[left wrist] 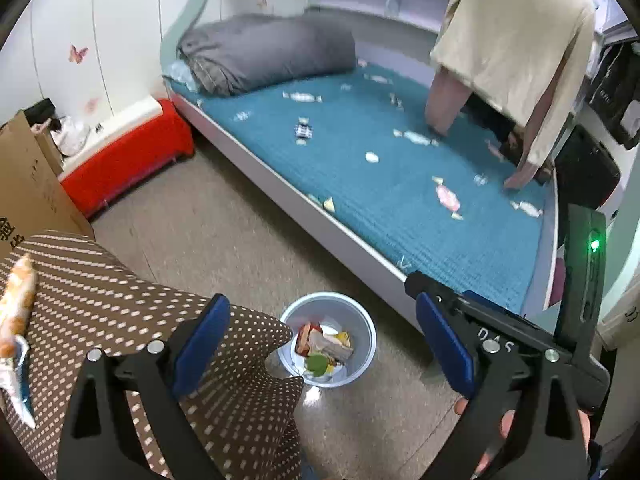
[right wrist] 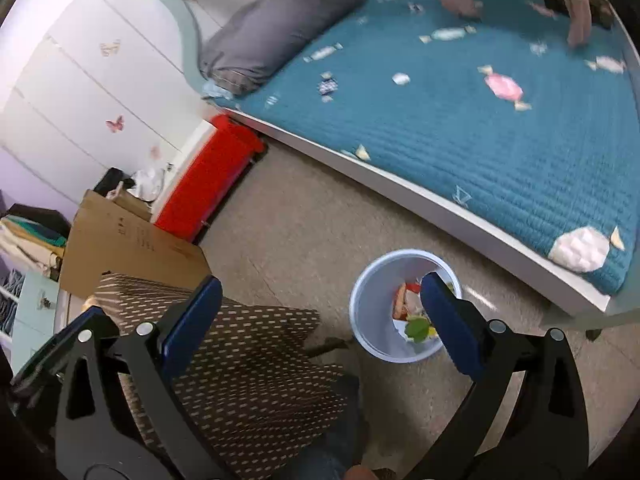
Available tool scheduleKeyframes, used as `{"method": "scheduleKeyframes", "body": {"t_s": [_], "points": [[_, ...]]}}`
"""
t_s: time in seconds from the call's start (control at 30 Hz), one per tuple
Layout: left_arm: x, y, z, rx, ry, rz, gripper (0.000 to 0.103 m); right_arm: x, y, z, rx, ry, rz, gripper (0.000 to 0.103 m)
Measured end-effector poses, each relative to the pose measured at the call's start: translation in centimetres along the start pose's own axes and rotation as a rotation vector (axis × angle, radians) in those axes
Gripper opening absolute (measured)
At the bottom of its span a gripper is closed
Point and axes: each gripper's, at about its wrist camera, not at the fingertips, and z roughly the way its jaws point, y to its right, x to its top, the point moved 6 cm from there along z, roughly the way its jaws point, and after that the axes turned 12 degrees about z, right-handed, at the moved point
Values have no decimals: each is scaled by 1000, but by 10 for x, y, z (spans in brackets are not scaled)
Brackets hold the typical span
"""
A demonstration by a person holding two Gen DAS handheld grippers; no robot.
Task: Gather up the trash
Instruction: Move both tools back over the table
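Left gripper (left wrist: 324, 344) spread wide, nothing between the blue pads (left wrist: 202, 344), hanging above the floor (left wrist: 224, 232) roughly over the bin (left wrist: 366, 344). Right gripper (right wrist: 320, 320) also spread wide and empty; its right pad (right wrist: 452, 324) overlaps the bin (right wrist: 368, 312) rim in that view (height above it unclear).

Bin is a pale round bucket on the floor just beside the bed (left wrist: 400, 184) edge, upright. Trash (left wrist: 324, 348) already inside: red and yellow wrappers, a green scrap, some white paper.

Bed has a teal quilt printed with candy shapes; a small white crumpled piece (left wrist: 371, 157) lies mid-bed, but loose wrapper or print — can't tell. A folded grey duvet (left wrist: 268, 52) sits at the head end. A beige garment (left wrist: 516, 40) hangs over the far side of the bed.

Brown polka-dot cushion (left wrist: 132, 320) at lower left, next to the bin; an orange-white wrapper (left wrist: 16, 320) lies on its left edge. Cardboard box (left wrist: 28, 184) behind the cushion, red box (left wrist: 128, 160) between that and the bed.
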Motion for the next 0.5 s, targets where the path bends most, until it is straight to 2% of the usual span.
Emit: {"method": "scheduleKeyframes", "body": {"t_s": [0.23,0.5], "points": [[-8,-20,-70,35,108,-28,94,-16,-50,-42,47,55,-66,97],[-39,-70,-145,99,209,-103,94,-44,-112,-75,110,85,-169,97]]}}
